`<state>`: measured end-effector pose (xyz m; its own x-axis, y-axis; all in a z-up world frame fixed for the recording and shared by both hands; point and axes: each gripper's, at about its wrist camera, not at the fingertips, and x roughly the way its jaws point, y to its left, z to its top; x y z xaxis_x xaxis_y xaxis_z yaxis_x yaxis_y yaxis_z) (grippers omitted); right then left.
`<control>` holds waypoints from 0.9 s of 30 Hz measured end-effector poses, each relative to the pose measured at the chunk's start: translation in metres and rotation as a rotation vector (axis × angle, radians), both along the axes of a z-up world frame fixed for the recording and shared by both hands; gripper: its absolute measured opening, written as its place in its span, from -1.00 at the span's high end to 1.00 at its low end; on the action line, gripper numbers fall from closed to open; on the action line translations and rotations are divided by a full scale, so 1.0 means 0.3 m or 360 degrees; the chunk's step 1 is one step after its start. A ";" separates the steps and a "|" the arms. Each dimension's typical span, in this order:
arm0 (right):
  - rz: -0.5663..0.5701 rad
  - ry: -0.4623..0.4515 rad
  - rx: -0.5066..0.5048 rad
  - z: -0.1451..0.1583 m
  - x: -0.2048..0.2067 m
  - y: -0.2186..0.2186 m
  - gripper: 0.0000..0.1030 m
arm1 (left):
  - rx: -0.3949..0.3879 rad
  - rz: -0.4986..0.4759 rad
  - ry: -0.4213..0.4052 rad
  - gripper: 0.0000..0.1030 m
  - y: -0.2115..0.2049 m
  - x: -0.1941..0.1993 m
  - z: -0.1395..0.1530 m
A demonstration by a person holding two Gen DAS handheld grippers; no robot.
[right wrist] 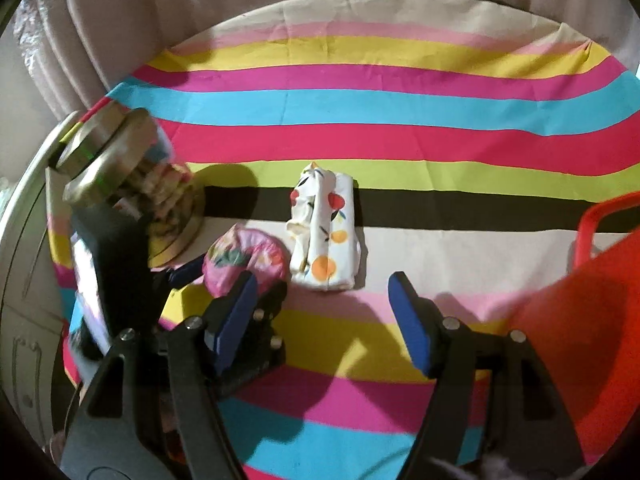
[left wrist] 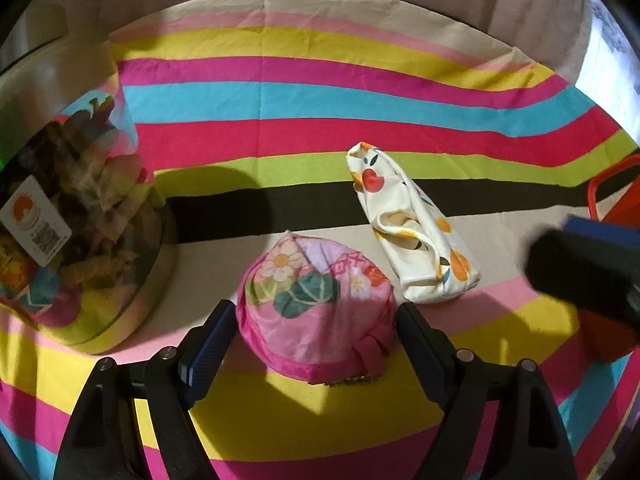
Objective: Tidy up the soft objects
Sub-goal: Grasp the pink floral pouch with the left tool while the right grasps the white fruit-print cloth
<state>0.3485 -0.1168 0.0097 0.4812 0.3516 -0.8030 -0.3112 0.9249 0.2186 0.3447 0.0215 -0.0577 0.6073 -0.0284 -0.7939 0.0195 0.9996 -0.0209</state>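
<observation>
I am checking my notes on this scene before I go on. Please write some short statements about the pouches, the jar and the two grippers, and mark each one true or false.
1. The left gripper is open around the pink pouch. True.
2. The white pouch is inside the red basket. False: it lies on the striped cloth.
3. The right gripper holds the white pouch. False: it is open and empty.
4. The jar stands left of the pink pouch. True.
</observation>
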 end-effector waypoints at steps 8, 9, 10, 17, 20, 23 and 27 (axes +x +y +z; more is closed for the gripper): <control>-0.0031 0.0050 -0.0015 -0.084 0.100 0.045 -0.39 | -0.0069 0.0056 -0.0005 -0.38 0.054 -0.027 0.014; -0.0024 0.0058 -0.0018 -0.096 0.108 0.054 -0.39 | -0.0067 0.0070 -0.0005 -0.38 0.059 -0.035 0.018; -0.0013 0.0062 -0.0022 -0.105 0.113 0.066 -0.39 | -0.0061 0.0094 -0.0005 -0.38 0.068 -0.048 0.025; 0.0039 0.0049 -0.0079 -0.165 0.163 0.142 -0.39 | -0.0096 0.0205 0.0004 -0.38 0.105 -0.075 0.050; 0.0040 0.0026 -0.0129 -0.184 0.185 0.174 -0.39 | -0.0087 0.0241 -0.0007 -0.38 0.113 -0.067 0.055; 0.0032 -0.0044 -0.0225 -0.198 0.191 0.202 -0.12 | -0.0092 0.0259 -0.0014 -0.38 0.116 -0.059 0.056; 0.0053 -0.0108 -0.0316 -0.200 0.173 0.225 0.14 | -0.0088 0.0267 -0.0020 -0.38 0.117 -0.053 0.048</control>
